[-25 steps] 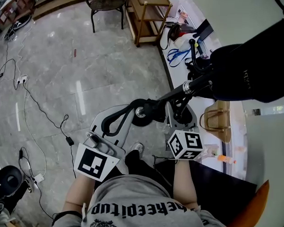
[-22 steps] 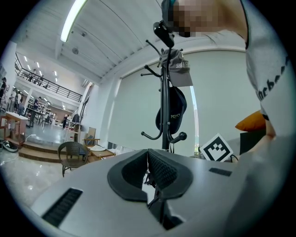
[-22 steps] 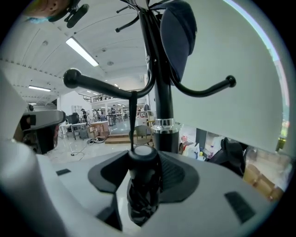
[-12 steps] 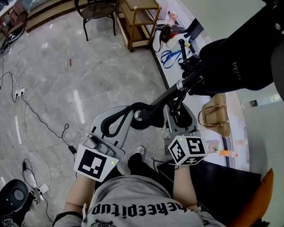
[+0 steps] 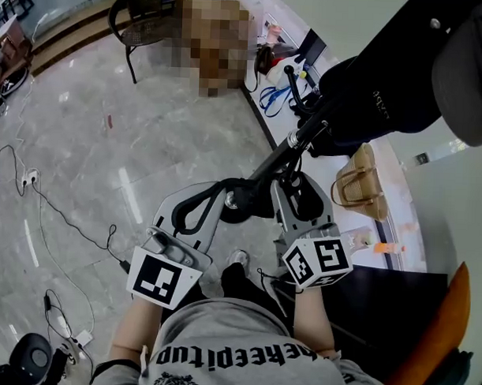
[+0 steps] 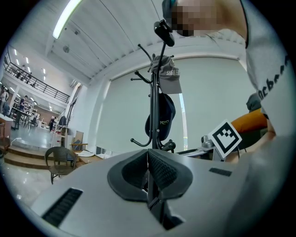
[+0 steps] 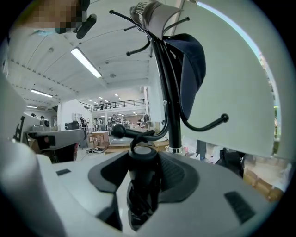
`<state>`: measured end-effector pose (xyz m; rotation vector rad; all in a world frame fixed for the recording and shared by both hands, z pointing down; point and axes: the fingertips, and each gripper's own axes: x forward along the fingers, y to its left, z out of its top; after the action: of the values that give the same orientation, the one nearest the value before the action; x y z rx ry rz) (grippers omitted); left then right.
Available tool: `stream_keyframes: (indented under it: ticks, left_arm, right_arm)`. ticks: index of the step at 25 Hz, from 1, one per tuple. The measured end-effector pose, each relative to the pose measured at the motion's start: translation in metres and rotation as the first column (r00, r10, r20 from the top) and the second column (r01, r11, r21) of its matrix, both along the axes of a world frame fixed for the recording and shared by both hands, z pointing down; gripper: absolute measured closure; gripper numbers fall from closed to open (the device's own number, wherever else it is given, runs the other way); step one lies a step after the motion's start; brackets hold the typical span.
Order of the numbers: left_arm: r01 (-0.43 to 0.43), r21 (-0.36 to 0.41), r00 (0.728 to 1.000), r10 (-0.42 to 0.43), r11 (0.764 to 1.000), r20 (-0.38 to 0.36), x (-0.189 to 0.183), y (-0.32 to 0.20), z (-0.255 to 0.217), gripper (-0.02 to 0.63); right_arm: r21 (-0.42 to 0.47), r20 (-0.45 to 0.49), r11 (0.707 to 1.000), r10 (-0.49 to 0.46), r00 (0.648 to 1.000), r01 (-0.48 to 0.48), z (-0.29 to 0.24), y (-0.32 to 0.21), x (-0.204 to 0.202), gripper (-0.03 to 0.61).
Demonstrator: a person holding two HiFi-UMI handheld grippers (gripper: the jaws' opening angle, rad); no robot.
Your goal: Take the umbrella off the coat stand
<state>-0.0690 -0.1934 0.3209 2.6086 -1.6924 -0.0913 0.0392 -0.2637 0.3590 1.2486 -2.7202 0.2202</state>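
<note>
The black coat stand [image 5: 294, 142] rises right in front of me, its pole [image 7: 169, 106] close ahead in the right gripper view. A folded black umbrella [image 7: 138, 194] with a grey end cap stands upright between the pads of my right gripper [image 7: 148, 162], which is shut on it. A thin black loop leads from its top toward a ball-tipped hook [image 7: 116, 131]. In the head view my right gripper [image 5: 300, 194] sits against the pole, and the umbrella is hard to tell from the stand's black parts. My left gripper [image 5: 217, 196] [image 6: 149, 162] is level beside it, shut, holding nothing.
A dark cap [image 7: 192, 65] and a grey cap [image 6: 169, 78] hang on the stand's upper hooks. A woven handbag [image 5: 359, 188] lies on the white ledge to the right. A wicker chair [image 5: 140, 18] stands behind, cables [image 5: 66, 213] trail across the marble floor, and an orange seat [image 5: 449, 337] is at the right.
My right gripper has risen a little beside the pole, its jaws still shut on the umbrella. The head view has swung, so the hanging caps loom larger. The left gripper has hardly moved.
</note>
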Motion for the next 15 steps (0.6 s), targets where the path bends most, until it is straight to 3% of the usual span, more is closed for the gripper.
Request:
stream_keyframes:
  ticks: [15]
  left_arm:
    - [-0.088,0.024,0.996,0.088,0.996,0.012,0.006,0.014,-0.009,0.597]
  right_arm:
    - [0.037,-0.006,0.999,0.012,1.000,-0.012,-0.013,0.035,-0.006,0.377]
